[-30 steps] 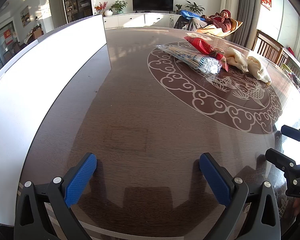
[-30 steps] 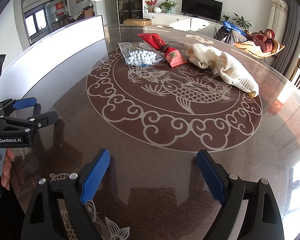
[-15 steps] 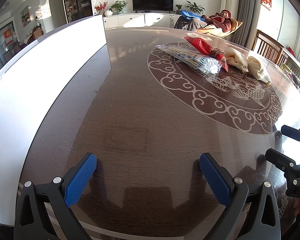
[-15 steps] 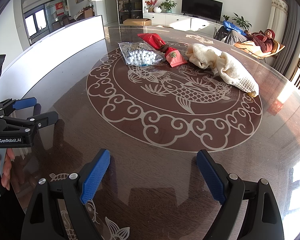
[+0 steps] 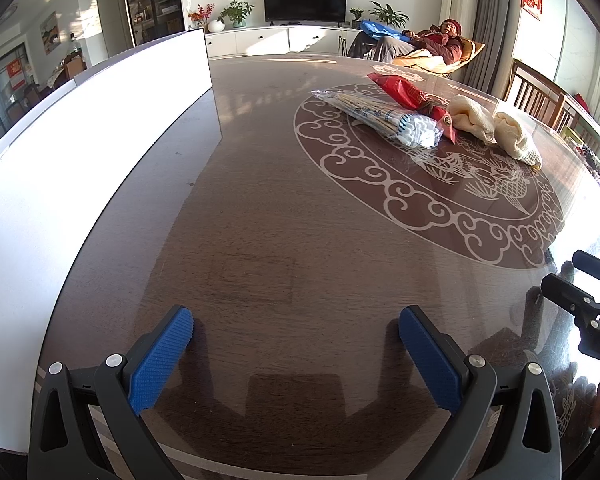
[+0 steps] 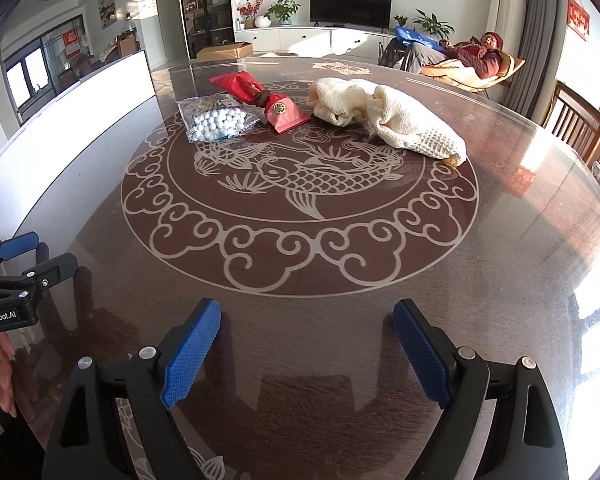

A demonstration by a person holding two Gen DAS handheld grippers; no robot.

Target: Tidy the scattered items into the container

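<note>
Three items lie at the far side of the round dark table [image 6: 308,320]: a clear bag of cotton swabs [image 6: 216,120] [image 5: 384,118], a red pouch with a gold seal [image 6: 262,100] [image 5: 410,96], and a cream knitted cloth [image 6: 384,114] [image 5: 496,126]. A tall white container wall [image 5: 80,152] [image 6: 100,88] runs along the table's left side. My left gripper [image 5: 296,344] stands open over bare table near the front edge, well short of the items. My right gripper [image 6: 308,336] is open too, with nothing between its fingers.
A fish and cloud pattern [image 6: 300,196] covers the table's middle. A person [image 6: 460,52] reclines in a chair beyond the table. Wooden chairs [image 6: 580,128] stand at the right. A cardboard box [image 6: 224,50] sits on the floor behind.
</note>
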